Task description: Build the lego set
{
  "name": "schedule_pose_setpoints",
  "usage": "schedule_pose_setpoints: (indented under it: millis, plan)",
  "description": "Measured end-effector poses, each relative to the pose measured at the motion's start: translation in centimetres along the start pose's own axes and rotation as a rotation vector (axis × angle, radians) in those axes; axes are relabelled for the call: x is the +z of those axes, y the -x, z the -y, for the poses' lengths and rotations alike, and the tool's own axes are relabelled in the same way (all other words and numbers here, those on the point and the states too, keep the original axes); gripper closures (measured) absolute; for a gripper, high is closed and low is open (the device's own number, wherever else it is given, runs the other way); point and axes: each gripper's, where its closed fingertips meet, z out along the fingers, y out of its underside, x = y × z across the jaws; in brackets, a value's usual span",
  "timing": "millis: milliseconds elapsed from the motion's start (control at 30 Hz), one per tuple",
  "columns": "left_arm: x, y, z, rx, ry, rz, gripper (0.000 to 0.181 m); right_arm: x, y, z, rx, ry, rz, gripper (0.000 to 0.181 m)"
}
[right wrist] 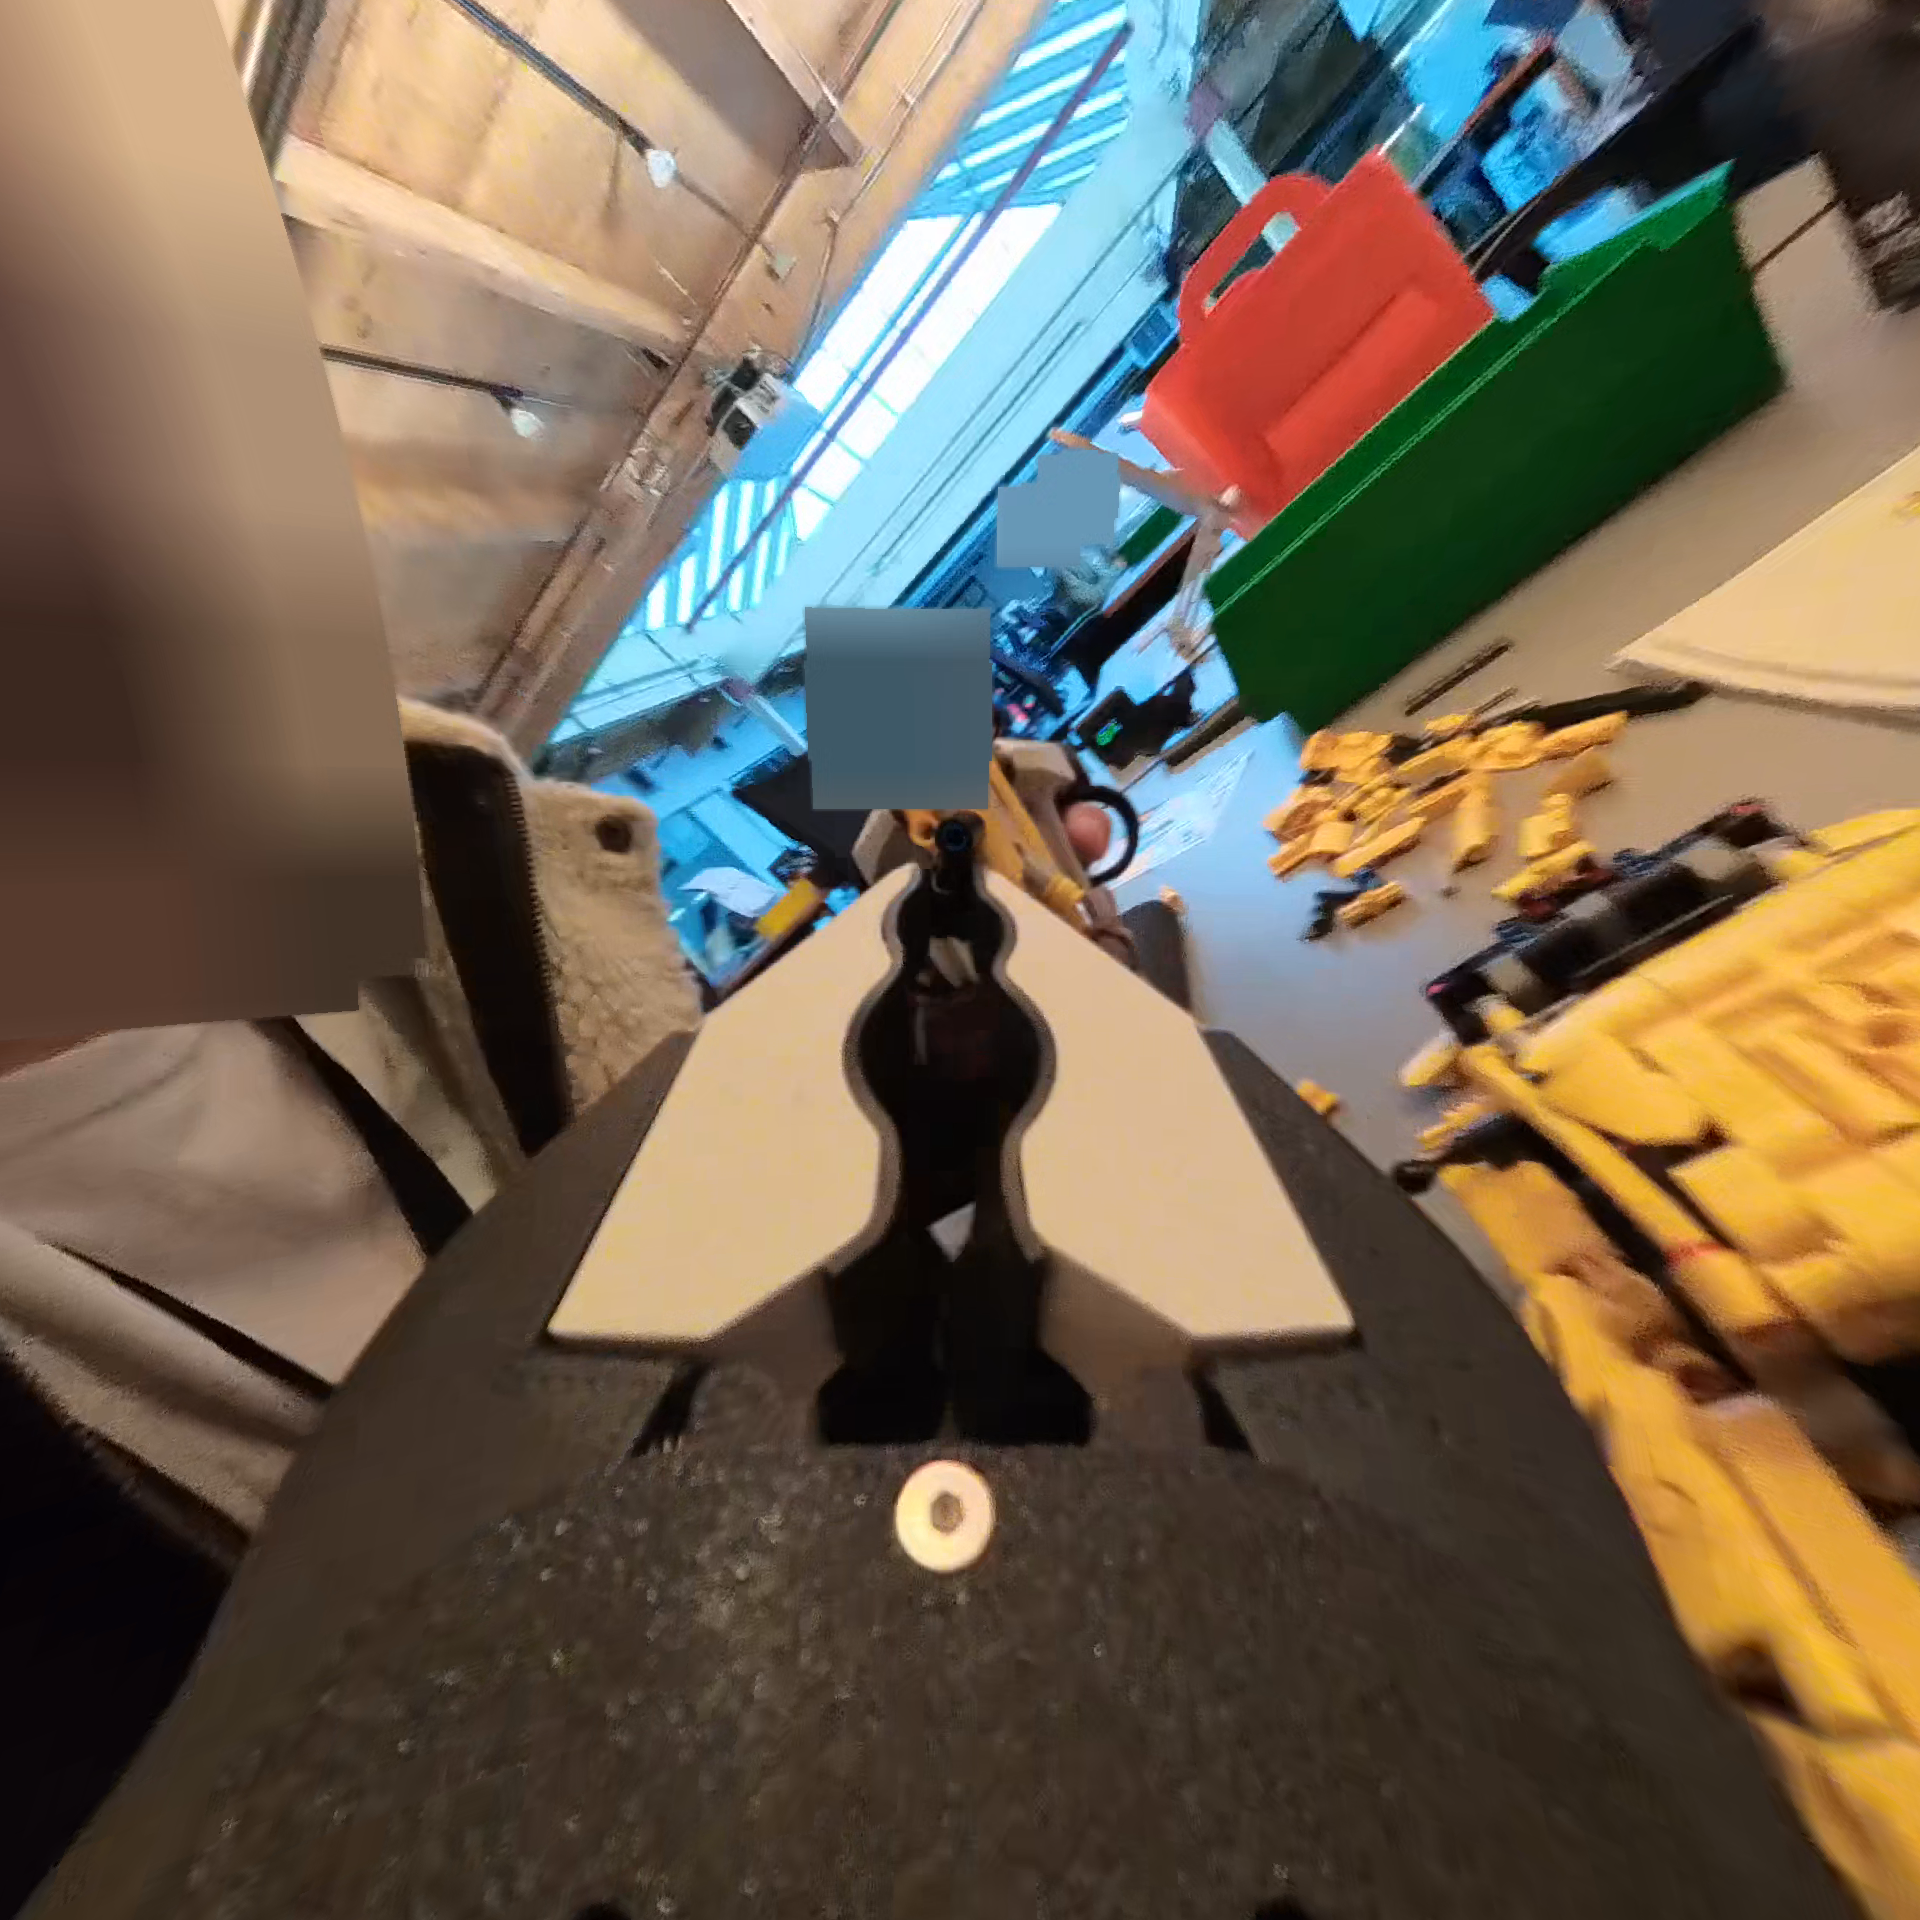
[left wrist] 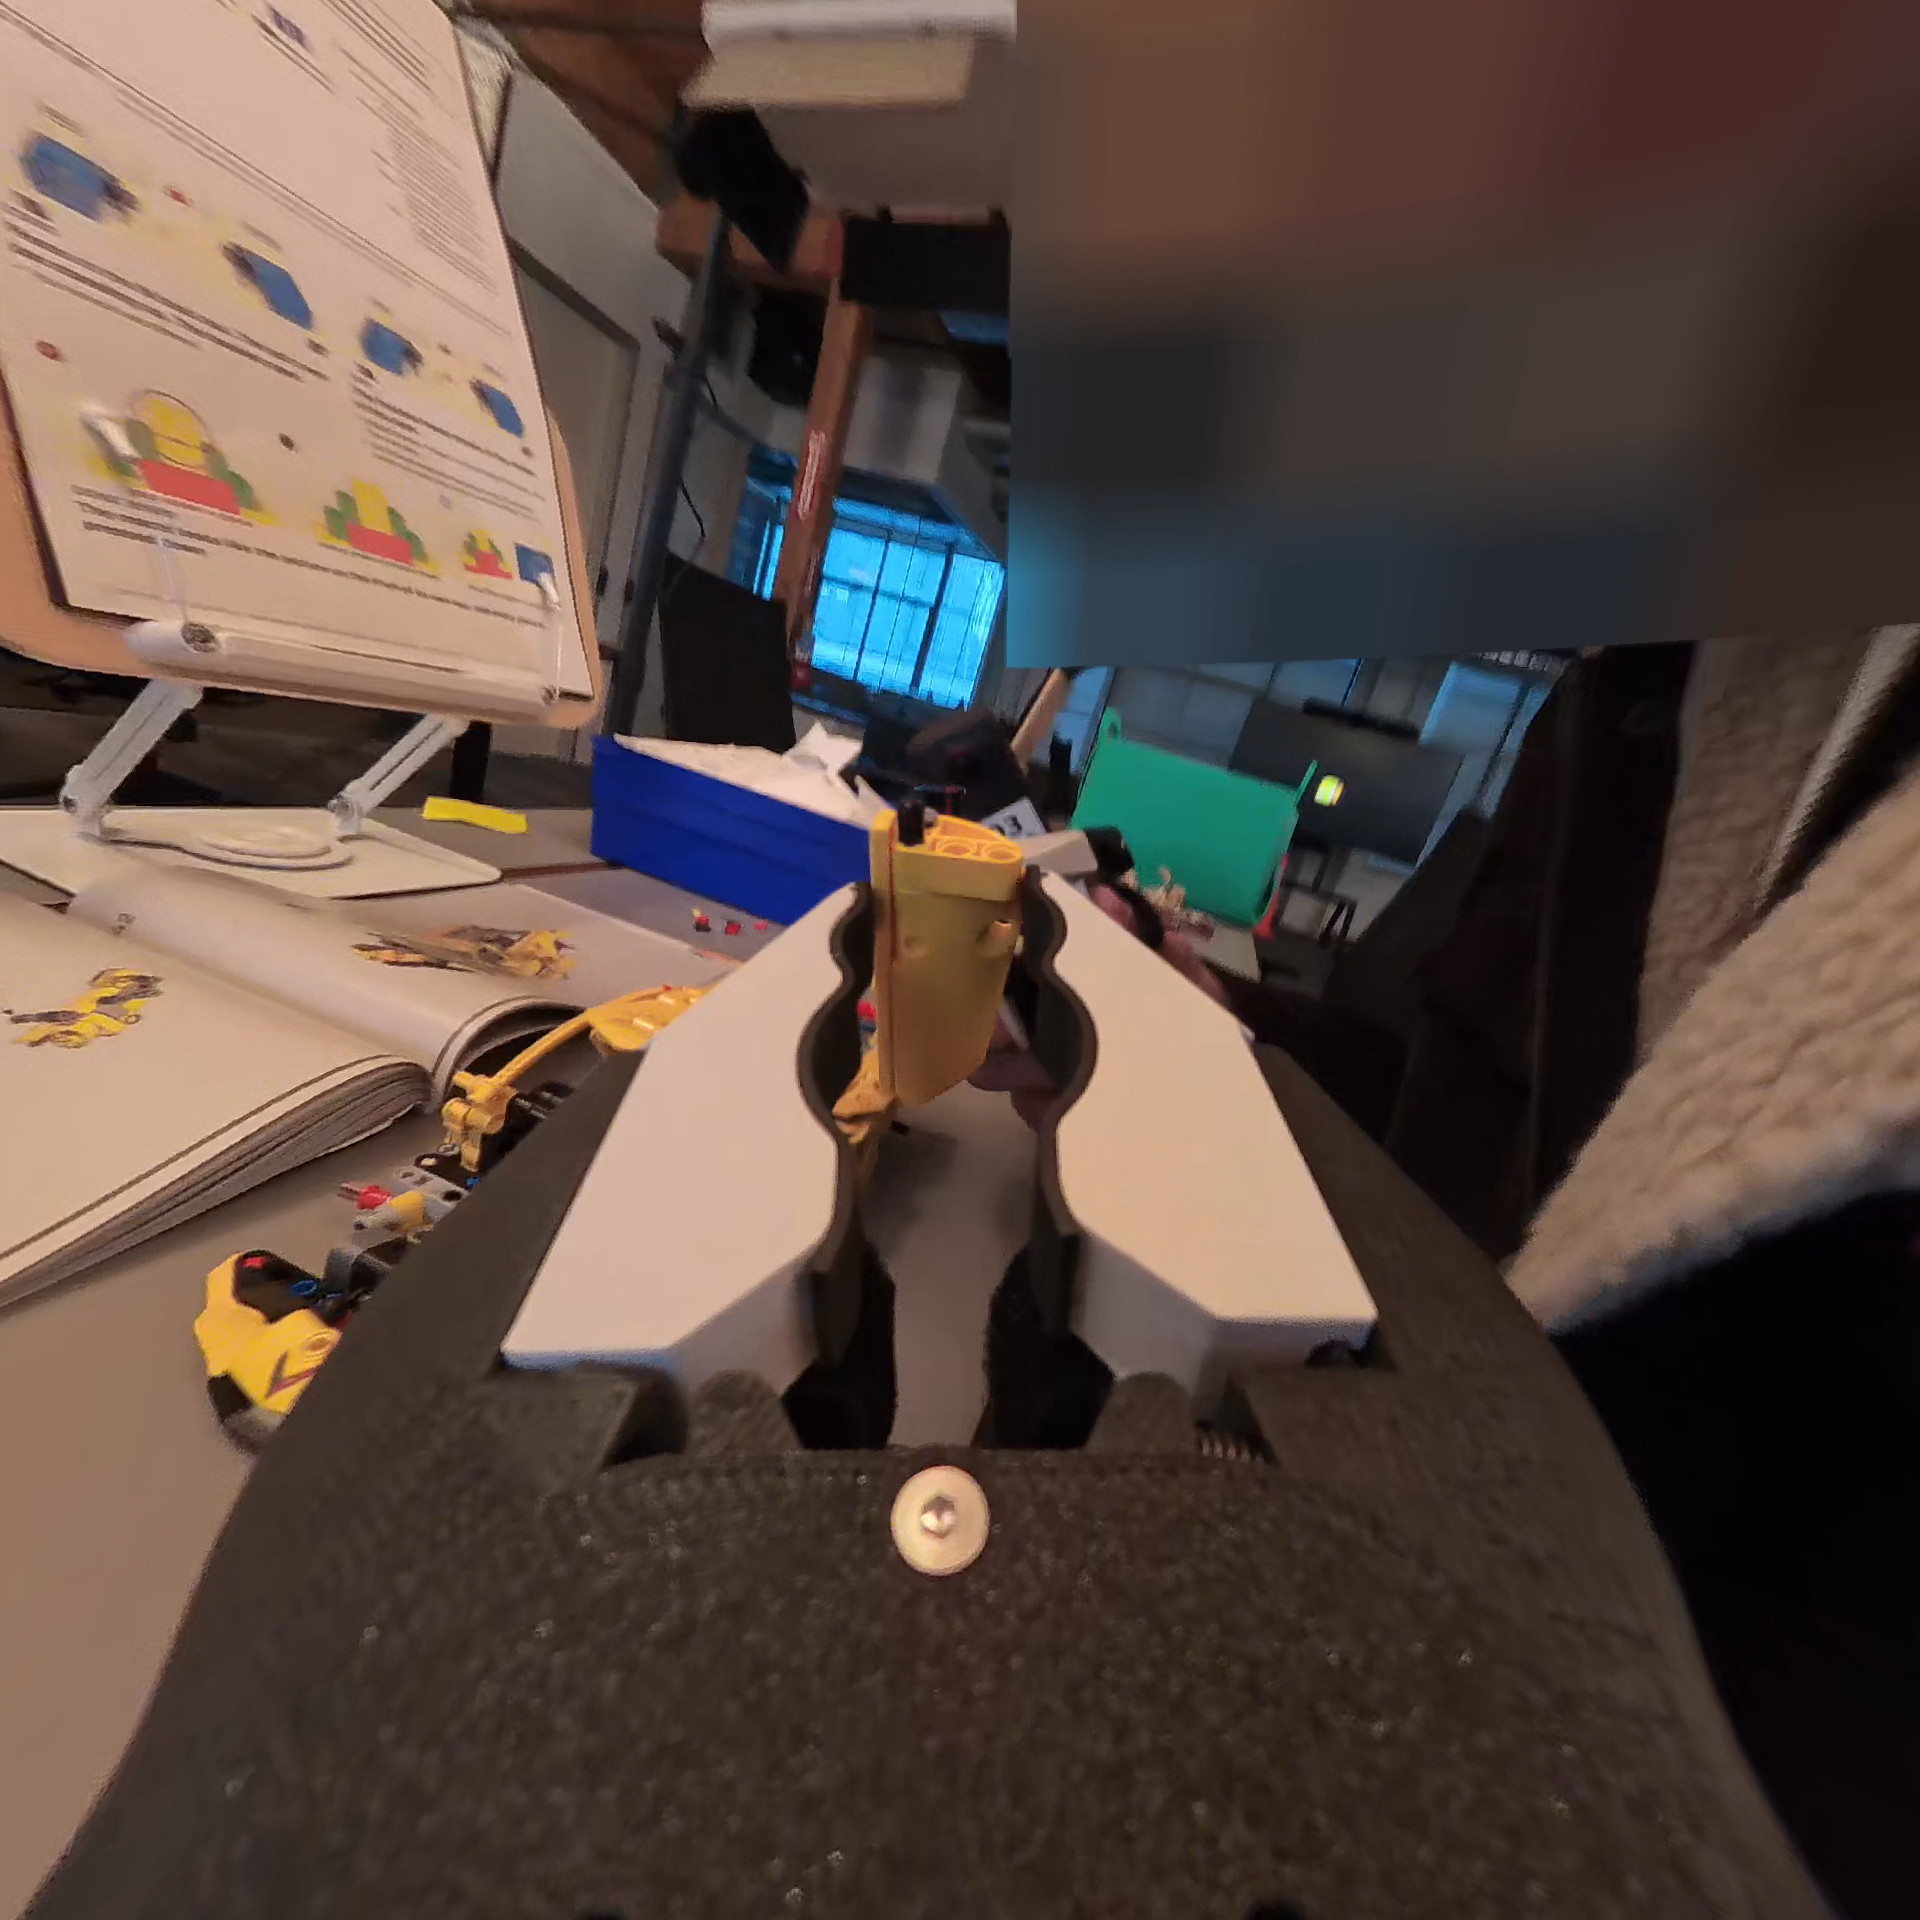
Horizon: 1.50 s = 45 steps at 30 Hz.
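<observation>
My left gripper (left wrist: 948, 914) is shut on a yellow lego panel piece (left wrist: 940, 971) and holds it upright above the table; a small black pin (left wrist: 912, 816) sticks up from its top. My right gripper (right wrist: 954, 883) is shut on a small black pin with a blue end (right wrist: 954, 836), held in the air and pointing toward the other gripper's yellow piece just beyond it. A large yellow and black lego model (right wrist: 1704, 1195) sits blurred at the right of the right wrist view. A pile of loose yellow pieces (right wrist: 1444, 795) lies on the table beyond it.
An open instruction booklet (left wrist: 208, 1049) lies at the left, with a sheet on a white stand (left wrist: 270, 312) behind it. Small yellow sub-assemblies (left wrist: 270, 1340) lie beside the booklet. A blue bin (left wrist: 717, 821), a green bin (right wrist: 1507, 499) and a red bin (right wrist: 1320, 343) stand farther back. A person's fleece sleeve (left wrist: 1714, 1039) is at the right. My hands' fingertips stand some 6 cm from each other.
</observation>
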Motion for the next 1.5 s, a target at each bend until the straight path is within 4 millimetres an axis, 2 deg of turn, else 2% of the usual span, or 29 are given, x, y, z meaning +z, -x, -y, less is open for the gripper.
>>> schedule_pose_setpoints:
  millis: [67, 133, 700, 1133, 1500]
  plan:
    - [0.2, -0.3, -0.3, 0.036, 0.028, 0.002, 0.153, 1.3, 0.2, -1.2, 0.037, 0.043, 0.018, 0.176]
    - [0.4, -0.7, -0.6, 0.027, 0.039, -0.013, 0.153, 1.8, 0.3, -1.1, 0.047, 0.015, 0.019, 0.176]
    - [0.4, -1.7, -1.0, 0.002, 0.062, -0.06, 0.153, 2.4, 1.4, -1.1, 0.111, -0.006, 0.121, 0.176]
    - [0.2, -1.7, 0.1, -0.058, -0.015, -0.077, 0.154, 3.1, 1.6, -0.7, 0.217, -0.098, 0.211, 0.176]
    - [0.2, -1.3, -0.2, -0.003, 0.004, -0.025, 0.154, 3.3, 0.9, -1.2, 0.18, -0.098, 0.163, 0.175]
